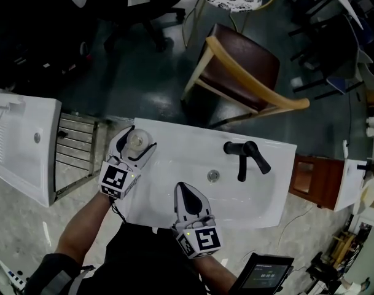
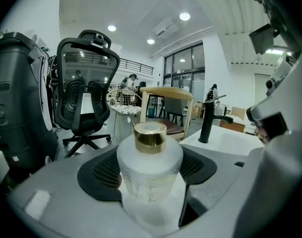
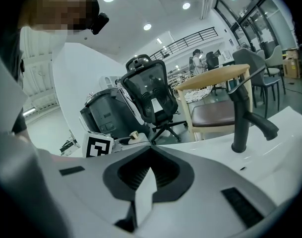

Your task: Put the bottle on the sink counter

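1. A person's left claw (image 1: 139, 139) is closed around a frosted bottle (image 1: 136, 142) at the rear left corner of the white table (image 1: 174, 141), a sink top with a moulded basin.
2. In the left gripper view, the bottle (image 2: 150, 175) stands upright between the dark pads (image 2: 98, 171) of the left claw (image 2: 148, 168), which press against both of its sides. Its gold cap (image 2: 150, 135) is on top.
3. The views do not show whether the bottle's base is touching the table.
4. The right claw (image 1: 182, 188) has its jaws closed together and holds nothing. It is over the front part of the basin, well apart from the bottle.
5. In the right gripper view, the tips of the right claw (image 3: 149, 175) meet, and only the white basin surface shows in the sliver below them.
6. A black faucet (image 1: 243, 155) stands at the rear right of the table, with the round drain (image 1: 213, 176) just beside it in the basin.
7. The faucet (image 3: 242, 123) rises to the right of the closed claw in the right gripper view.
8. A wooden armchair with a dark brown seat (image 1: 242, 72) stands on the floor behind the table.
9. A black mesh office chair (image 2: 86, 93) shows beyond the bottle in the left gripper view.
10. A small lit screen (image 1: 266, 274) sits at the lower right of the head view.
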`<state>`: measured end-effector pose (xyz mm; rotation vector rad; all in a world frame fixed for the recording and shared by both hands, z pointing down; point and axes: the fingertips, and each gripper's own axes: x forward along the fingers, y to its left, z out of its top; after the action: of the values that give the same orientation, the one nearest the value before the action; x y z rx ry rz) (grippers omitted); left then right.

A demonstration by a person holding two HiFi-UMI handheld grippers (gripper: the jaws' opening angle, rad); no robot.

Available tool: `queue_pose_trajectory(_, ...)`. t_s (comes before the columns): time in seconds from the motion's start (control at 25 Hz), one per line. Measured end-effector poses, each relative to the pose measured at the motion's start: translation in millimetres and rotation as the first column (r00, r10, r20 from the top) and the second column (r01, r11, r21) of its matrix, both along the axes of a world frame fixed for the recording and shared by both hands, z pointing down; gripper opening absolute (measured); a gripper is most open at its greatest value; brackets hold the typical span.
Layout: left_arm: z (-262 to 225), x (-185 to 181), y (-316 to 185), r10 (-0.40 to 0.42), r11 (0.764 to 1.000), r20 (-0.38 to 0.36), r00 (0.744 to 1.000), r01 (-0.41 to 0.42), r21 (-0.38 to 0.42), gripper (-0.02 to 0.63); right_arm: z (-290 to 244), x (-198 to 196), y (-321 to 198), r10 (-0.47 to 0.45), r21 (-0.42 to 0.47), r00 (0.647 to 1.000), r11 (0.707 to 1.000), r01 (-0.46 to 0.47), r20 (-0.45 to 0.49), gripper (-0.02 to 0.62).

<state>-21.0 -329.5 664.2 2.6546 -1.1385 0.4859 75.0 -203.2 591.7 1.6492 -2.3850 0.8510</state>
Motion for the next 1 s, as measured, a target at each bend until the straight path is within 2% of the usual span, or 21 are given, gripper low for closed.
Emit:
queue_pose_trajectory(0.4, 32.2, 5.7, -9.0, 0.012, 1.000, 0.026, 1.000, -0.011, -0.024, 0.337, 17.9, 1.2, 1.6, -0.003, -0.051, 1.000, 0.999, 0.003, 0.006, -0.005)
queue_pose_trajectory(1.0, 41.0, 14.6, -12.7, 0.026, 1.000, 0.055, 0.998, -0.026, -0.002, 0.337, 22.2, 1.3, 2.6, -0.003, -0.067, 1.000, 0.998, 0.004, 0.003, -0.005)
